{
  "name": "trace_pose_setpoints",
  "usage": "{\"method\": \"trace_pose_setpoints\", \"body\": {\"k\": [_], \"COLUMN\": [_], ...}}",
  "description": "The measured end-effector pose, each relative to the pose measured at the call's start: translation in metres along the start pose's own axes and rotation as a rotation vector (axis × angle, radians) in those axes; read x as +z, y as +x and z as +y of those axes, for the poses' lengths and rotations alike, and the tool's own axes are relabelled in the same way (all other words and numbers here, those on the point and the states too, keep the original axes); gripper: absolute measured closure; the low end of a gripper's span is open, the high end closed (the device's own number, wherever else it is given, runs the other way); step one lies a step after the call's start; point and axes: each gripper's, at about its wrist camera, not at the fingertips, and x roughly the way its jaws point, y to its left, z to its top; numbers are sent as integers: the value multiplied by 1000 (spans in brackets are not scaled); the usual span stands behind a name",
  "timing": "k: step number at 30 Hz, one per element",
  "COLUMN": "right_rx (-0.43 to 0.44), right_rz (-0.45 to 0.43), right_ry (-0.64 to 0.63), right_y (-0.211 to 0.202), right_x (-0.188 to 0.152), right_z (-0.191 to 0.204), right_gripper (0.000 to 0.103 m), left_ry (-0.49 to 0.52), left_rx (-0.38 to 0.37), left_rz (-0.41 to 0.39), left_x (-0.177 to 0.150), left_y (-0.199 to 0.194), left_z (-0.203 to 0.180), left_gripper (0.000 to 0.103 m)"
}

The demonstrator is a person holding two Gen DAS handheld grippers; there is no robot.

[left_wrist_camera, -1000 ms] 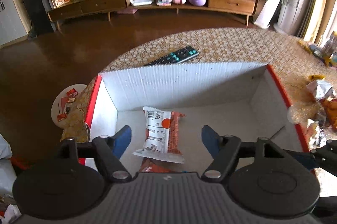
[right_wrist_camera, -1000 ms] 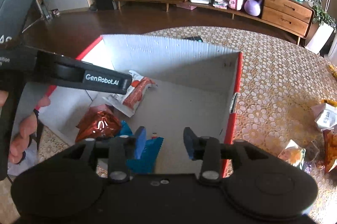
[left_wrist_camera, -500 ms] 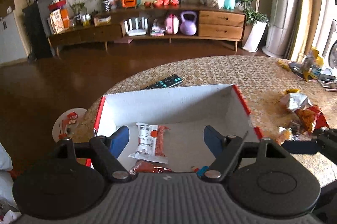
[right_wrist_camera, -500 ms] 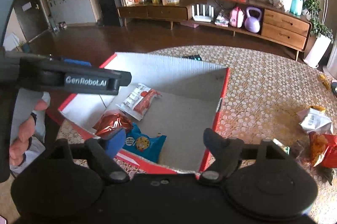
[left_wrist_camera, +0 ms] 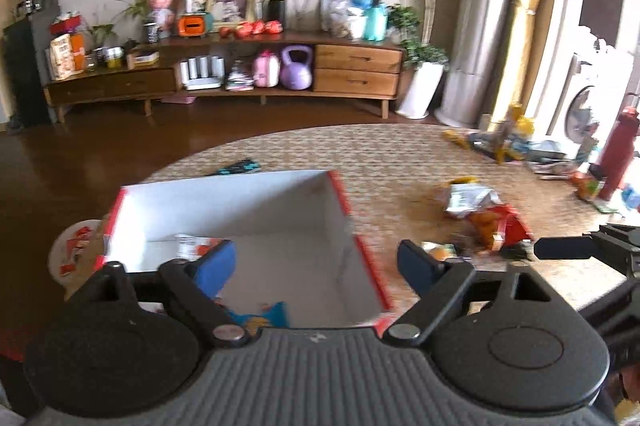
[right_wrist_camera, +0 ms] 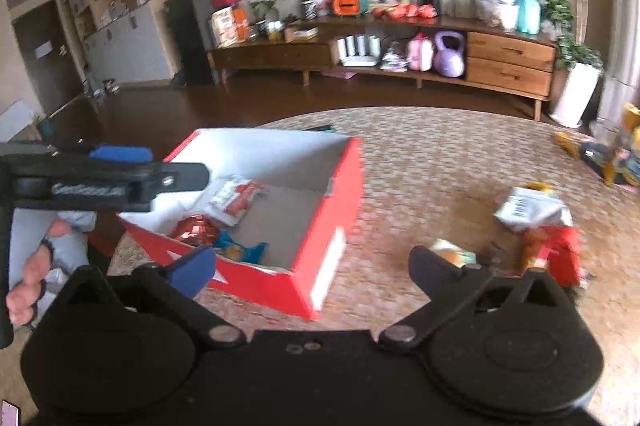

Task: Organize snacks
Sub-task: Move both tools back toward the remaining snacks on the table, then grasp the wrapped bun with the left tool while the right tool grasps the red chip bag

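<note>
Both hand-held grippers are opening with nothing between their jaws, and the right gripper [right_wrist_camera: 312, 268], nearer than the left gripper [left_wrist_camera: 316, 264], is facing the loose snack packets [right_wrist_camera: 536, 222] lying ahead to its right, beside the red box [right_wrist_camera: 340, 226].

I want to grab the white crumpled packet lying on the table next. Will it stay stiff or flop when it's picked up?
The white packet looks crumpled and creased, so it will probably flop and crush rather than hold shape. It seems thin film, likely light for its size. It leans against the red packet, which may shift with it.
</note>
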Motion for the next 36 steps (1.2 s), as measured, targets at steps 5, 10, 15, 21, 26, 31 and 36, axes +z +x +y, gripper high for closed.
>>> {"method": "trace_pose_setpoints", "body": {"k": [5,10,15,21,26,31,36], "right_rx": [-55,-94,-134,-163,-181,-187,-200], "right_rz": [-24,-25,-18,-5,5,26,48], "right_ry": [46,104,132,142,178,201,208], "right_y": [-27,-39,-44,-37,-23,-6,18], "right_x": [-17,-35,-44,-50,-49,-46,-40], "right_z": [-44,-83,-115,-148,-176,-199,-214], "right_gripper": [0,0,0,1,5,8,13], "left_ry": [19,13,36,27,45,44,39], "left_rx": [-65,-124,-116,-113,-89,-63,-44], "left_rz": [-31,-10,23,61,85,121,141], "left_x": [-9,-15,-19,-26,-35,-42,-45], "left_y": [6,27,59,94,124,153,178], "left_z": [-36,-70,-97,-114,-131,-140,-142], "left_gripper": [7,7,7,7,7,7,7]}}
